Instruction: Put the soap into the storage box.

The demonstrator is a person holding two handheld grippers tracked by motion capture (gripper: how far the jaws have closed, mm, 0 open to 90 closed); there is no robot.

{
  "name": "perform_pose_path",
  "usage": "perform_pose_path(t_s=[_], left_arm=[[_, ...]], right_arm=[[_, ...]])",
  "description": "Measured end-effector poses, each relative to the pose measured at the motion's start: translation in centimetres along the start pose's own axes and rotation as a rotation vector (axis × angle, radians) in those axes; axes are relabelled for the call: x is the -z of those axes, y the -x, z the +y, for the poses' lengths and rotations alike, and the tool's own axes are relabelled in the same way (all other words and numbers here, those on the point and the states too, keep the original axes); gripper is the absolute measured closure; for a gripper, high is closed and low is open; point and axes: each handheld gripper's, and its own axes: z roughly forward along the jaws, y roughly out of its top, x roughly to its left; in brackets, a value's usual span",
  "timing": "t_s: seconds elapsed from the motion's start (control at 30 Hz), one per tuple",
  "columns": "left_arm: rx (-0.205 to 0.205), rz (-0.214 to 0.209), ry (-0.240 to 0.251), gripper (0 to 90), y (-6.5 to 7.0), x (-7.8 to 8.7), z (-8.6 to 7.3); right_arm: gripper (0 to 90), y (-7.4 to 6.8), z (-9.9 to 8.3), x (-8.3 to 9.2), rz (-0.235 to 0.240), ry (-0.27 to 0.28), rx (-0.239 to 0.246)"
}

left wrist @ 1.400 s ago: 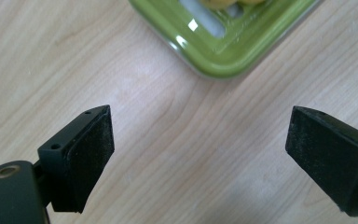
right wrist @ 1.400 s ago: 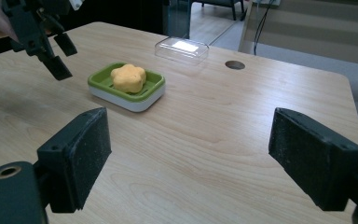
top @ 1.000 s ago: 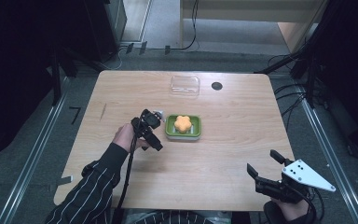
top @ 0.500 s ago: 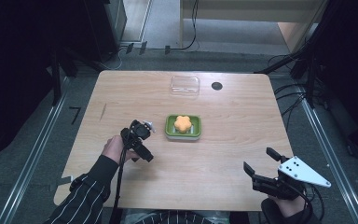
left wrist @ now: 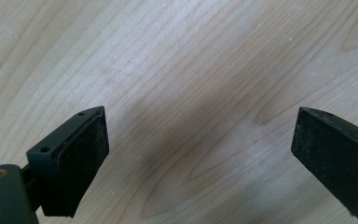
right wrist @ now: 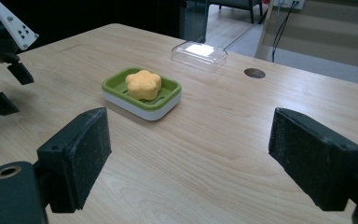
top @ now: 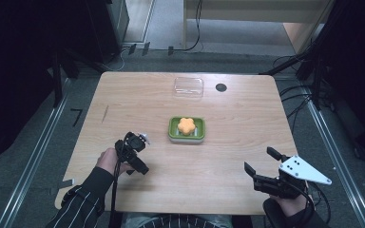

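Both jaws of the left hand-held gripper [top: 134, 154] have just been opening, nothing between them, over bare pale wood-grain worktop [top: 228, 156]. Right hand-held gripper [top: 262, 167] gapes empty. Flower-shaped orange soap [top: 186, 126] sits in a green ridged rectangular dish [top: 199, 129] mid-worktop.

The right tool [right wrist: 191, 158] looks along its two black jaws, which stand wide apart with bare wood between them. Beyond them on the counter [right wrist: 242, 135] sits a green soap dish [right wrist: 170, 95] on a white base, holding an orange flower-shaped soap [right wrist: 143, 84]. Farther back lies a clear plastic lid [right wrist: 199, 54], with a round dark hole [right wrist: 254, 73] near it. The left tool [right wrist: 2, 79] shows at the left edge.
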Motion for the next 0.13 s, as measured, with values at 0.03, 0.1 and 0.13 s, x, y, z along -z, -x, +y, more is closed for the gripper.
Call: perform_pose_path(t_s=[0.03,0.1,0.13], left_arm=[[0.001,0.0,-0.002,4.3,-0.05,-0.03,-0.06],[0.003,0.003,-0.002,4.2,-0.13,-0.07,-0.17],[0.005,0.004,-0.001,4.2,-0.13,-0.09,-0.19]], right_arm=[[13.5,0.03,0.03,-0.08,0.002,0.003,0.002],[13.4,0.01,0.09,-0.29,0.009,0.002,0.006],[13.5,-0.03,0.11,-0.37,0.012,0.0,0.005]])
